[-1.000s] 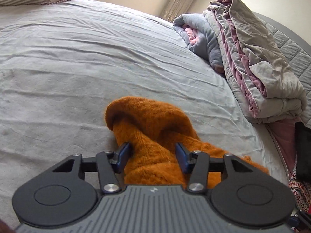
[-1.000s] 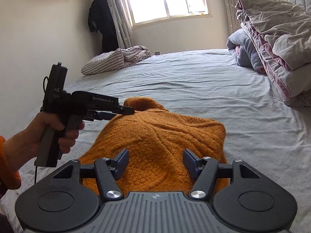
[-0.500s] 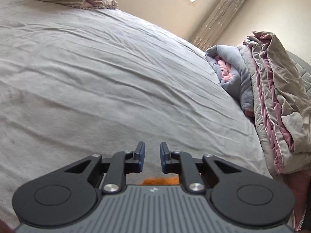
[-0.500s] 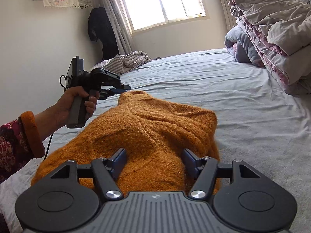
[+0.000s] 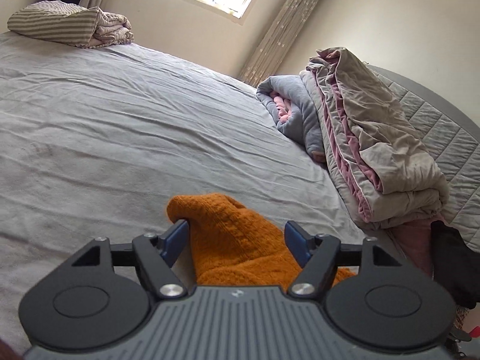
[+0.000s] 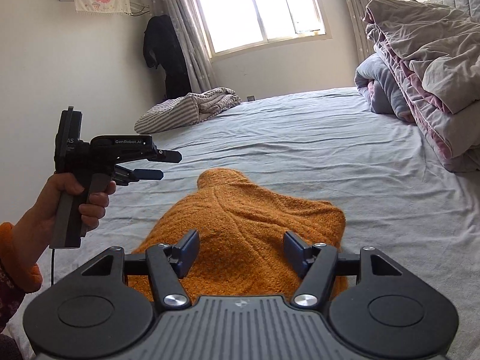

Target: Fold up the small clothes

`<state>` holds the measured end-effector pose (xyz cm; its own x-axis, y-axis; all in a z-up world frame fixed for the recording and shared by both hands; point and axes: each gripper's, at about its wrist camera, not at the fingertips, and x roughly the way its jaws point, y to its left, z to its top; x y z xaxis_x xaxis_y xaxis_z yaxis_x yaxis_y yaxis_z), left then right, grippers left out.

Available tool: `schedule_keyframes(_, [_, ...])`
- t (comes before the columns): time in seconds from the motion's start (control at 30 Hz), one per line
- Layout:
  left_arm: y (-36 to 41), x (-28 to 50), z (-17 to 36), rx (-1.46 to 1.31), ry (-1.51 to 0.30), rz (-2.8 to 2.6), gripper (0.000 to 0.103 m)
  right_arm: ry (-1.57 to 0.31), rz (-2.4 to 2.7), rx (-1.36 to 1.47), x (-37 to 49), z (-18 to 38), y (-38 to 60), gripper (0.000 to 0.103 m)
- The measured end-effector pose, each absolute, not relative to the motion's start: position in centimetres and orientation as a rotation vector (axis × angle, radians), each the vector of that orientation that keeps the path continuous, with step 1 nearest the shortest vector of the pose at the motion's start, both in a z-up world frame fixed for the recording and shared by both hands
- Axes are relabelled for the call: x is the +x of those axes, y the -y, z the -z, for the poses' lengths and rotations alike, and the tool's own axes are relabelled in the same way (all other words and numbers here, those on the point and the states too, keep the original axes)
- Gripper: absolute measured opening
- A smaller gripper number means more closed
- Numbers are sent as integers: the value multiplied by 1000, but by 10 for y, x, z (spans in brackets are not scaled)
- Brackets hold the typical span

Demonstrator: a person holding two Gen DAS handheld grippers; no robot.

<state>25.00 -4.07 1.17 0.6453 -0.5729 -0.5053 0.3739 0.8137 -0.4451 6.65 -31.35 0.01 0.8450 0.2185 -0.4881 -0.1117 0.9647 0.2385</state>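
An orange knitted sweater (image 6: 255, 210) lies bunched on the grey bed sheet (image 6: 300, 138), its collar end pointing away from me. My right gripper (image 6: 241, 240) hovers low over the near part of the sweater, jaws apart, and the pads do not squeeze the knit. A hand (image 6: 69, 198) holds my left gripper (image 6: 171, 165) up in the air to the left of the collar. Its jaws are opening and nothing is between them. In the left wrist view, the left gripper (image 5: 237, 235) frames the sweater (image 5: 222, 216) lying below it.
A folded striped blanket (image 6: 186, 108) sits at the far end of the bed. A tall pile of grey and pink quilts (image 6: 420, 69) takes up the right side against the quilted headboard (image 5: 435, 114). A dark garment (image 6: 165, 54) hangs beside the curtain.
The left gripper was shut at the sweater's collar. It has opened, let the collar go, and drawn back up and to the left. The right gripper has stayed in place.
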Motion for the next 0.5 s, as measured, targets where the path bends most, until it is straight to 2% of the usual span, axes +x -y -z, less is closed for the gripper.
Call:
schedule_keyframes(0.03, [41,235,-13,-314,-681,564,74,-578,-144,192,69,8,314,62])
schedule_keyframes(0.07, [40,222,-12,-311,-682,583,74,-603,-119,183,70,15,317,55])
schedule_keyframes(0.1, [41,203,-12,-297,-682,618,74,-611,-113,193,67,19,321,55])
schedule_keyframes(0.2, [40,159,-15,-261,-666,685,74,-641,-57,309,57,11,338,55])
schedule_keyframes(0.27, [43,137,-18,-241,-654,723,74,-607,-48,299,43,-1,335,63])
schedule_keyframes(0.37, [56,116,-16,-176,-681,767,74,-589,-82,254,26,-11,318,62])
schedule_keyframes(0.5, [79,101,12,-46,-770,728,75,-668,-69,214,21,5,308,60])
